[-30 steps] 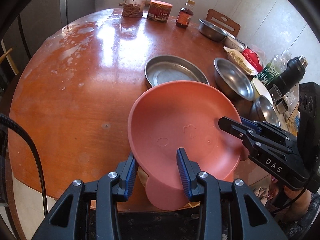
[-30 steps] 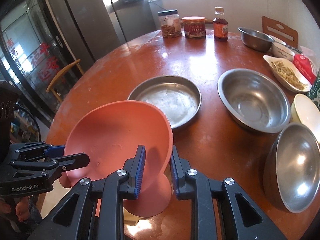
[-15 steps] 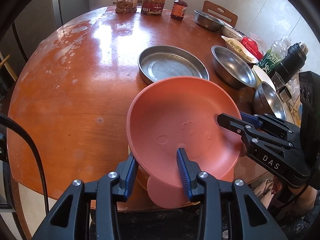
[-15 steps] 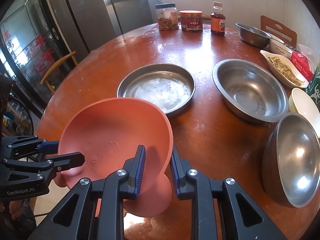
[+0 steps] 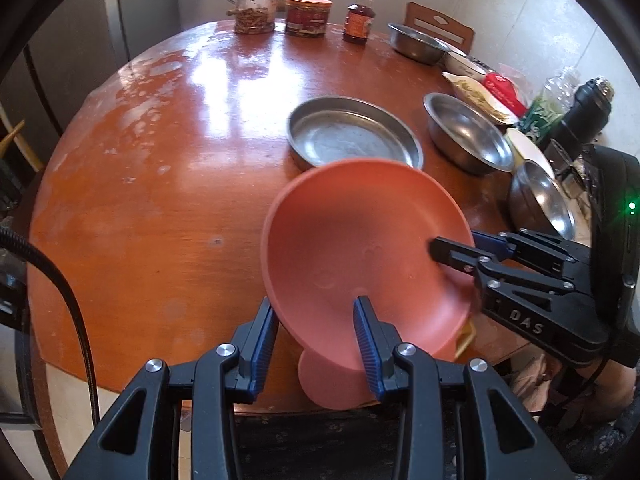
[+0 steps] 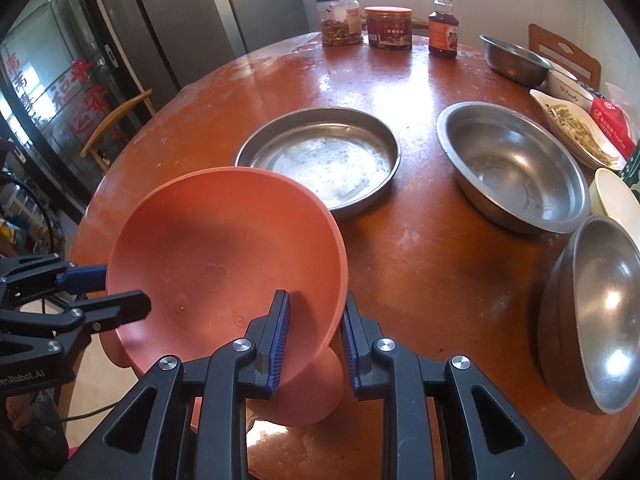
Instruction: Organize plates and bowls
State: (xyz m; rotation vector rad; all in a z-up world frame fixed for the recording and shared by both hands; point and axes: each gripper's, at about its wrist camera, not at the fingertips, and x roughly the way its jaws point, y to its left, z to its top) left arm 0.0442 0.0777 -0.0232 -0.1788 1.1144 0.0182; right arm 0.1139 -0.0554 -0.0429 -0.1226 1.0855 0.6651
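Tilted a little further toward the far side than a second ago, pink bowl [image 5: 360, 248] with more of the steel pan behind it showing; grips as before. Held up over the near edge of the round wooden table [image 5: 160, 168], hollow facing the cameras, foot [image 6: 308, 396] low and near. Left gripper [image 5: 316, 336] partly closed across the bowl's near-left rim, one blue pad [image 5: 366, 336] inside the hollow, the other outside. Right gripper [image 6: 314, 336] narrower, clamped on the right rim, one pad [image 6: 278, 340] inside, one outside against the wall.

Shallow steel pan [image 6: 320, 160] just beyond the bowl, resting on the table. Steel bowl [image 6: 512, 168] to its right, upright. Another steel bowl [image 6: 600, 312] nearer on the right, tipped on its side. Cream bowl [image 6: 614, 200] between those two at the right edge. Two jars [image 5: 256, 8] and a bottle [image 5: 359, 16] lined up at the far edge, a further steel bowl [image 5: 416, 42] to their right.
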